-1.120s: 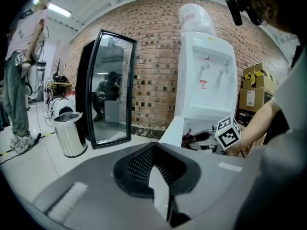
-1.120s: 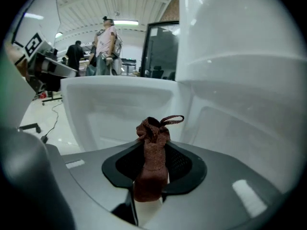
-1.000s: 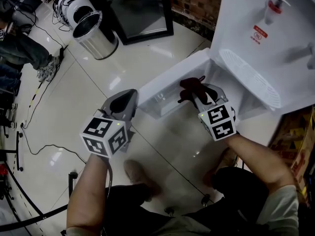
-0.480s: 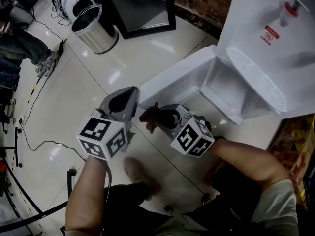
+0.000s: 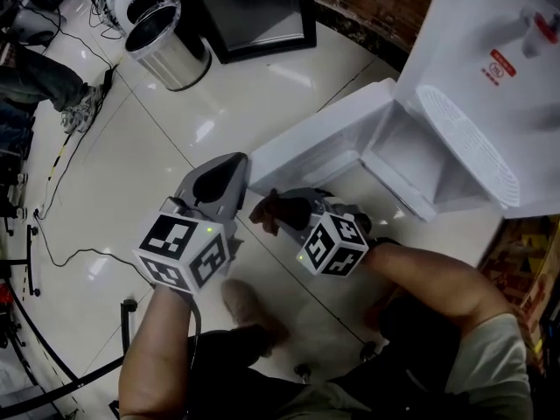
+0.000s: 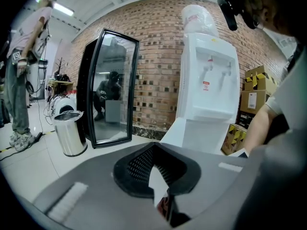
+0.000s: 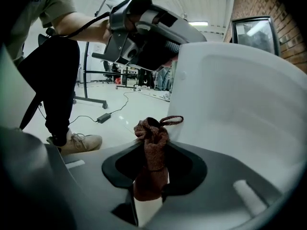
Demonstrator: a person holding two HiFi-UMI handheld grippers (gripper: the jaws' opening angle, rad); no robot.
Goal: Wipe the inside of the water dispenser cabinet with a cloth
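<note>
Cloth (image 7: 151, 133) is clamped, bunched, in right gripper (image 7: 152, 152). Long axis is run along the jaws, loop end outward. In head view it's pointed left at frame centre, outside the cabinet (image 5: 411, 151), just below the open door (image 5: 306, 147). Left gripper (image 6: 155, 150) is closed on nothing.

A reddish-brown cloth (image 7: 153, 132) with a small loop is seen clamped between the jaws of the right gripper (image 7: 150, 151). A white cabinet door (image 7: 240, 104) is seen just behind it, and the left gripper (image 7: 144, 32) above.
</note>
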